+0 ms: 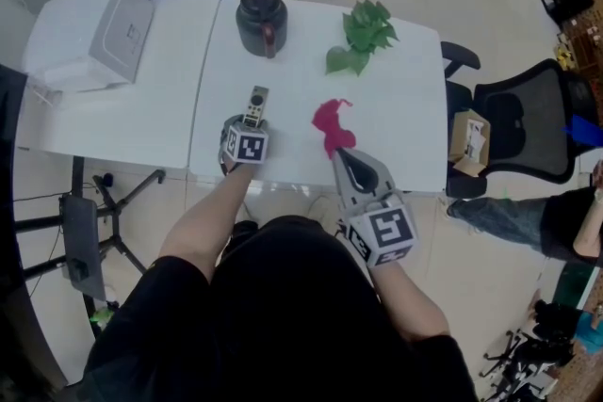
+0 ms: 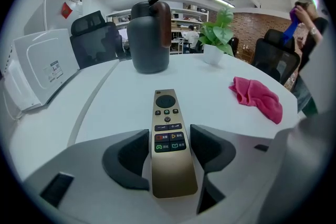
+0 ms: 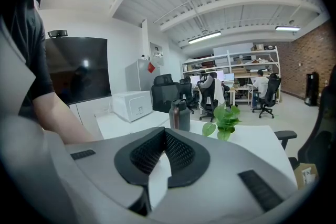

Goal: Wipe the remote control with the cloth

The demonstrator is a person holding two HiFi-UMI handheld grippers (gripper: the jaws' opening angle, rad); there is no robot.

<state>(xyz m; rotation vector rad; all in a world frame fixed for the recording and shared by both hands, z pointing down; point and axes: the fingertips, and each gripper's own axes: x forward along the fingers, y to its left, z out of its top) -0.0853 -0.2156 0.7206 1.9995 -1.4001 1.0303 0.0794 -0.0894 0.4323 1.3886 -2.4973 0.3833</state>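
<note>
A gold remote control (image 1: 255, 105) (image 2: 168, 139) lies flat on the white table (image 1: 396, 108), buttons up. My left gripper (image 1: 250, 127) (image 2: 169, 136) is down over its near half, open, with one jaw on each side of the remote and a thin gap at each pad. A crumpled red cloth (image 1: 329, 120) (image 2: 257, 98) lies loose on the table to the right of the remote. My right gripper (image 1: 337, 152) (image 3: 164, 134) is shut with nothing between its jaws. In the head view its tip overlaps the cloth's near end; its own view shows no cloth.
A black jug (image 1: 261, 18) (image 2: 149, 36) and a green plant (image 1: 363, 35) (image 2: 218, 34) stand at the table's far side. A white box-like machine (image 1: 99, 33) (image 2: 39, 68) sits on the left table. A black office chair (image 1: 523, 132) and a person (image 1: 565, 221) are at the right.
</note>
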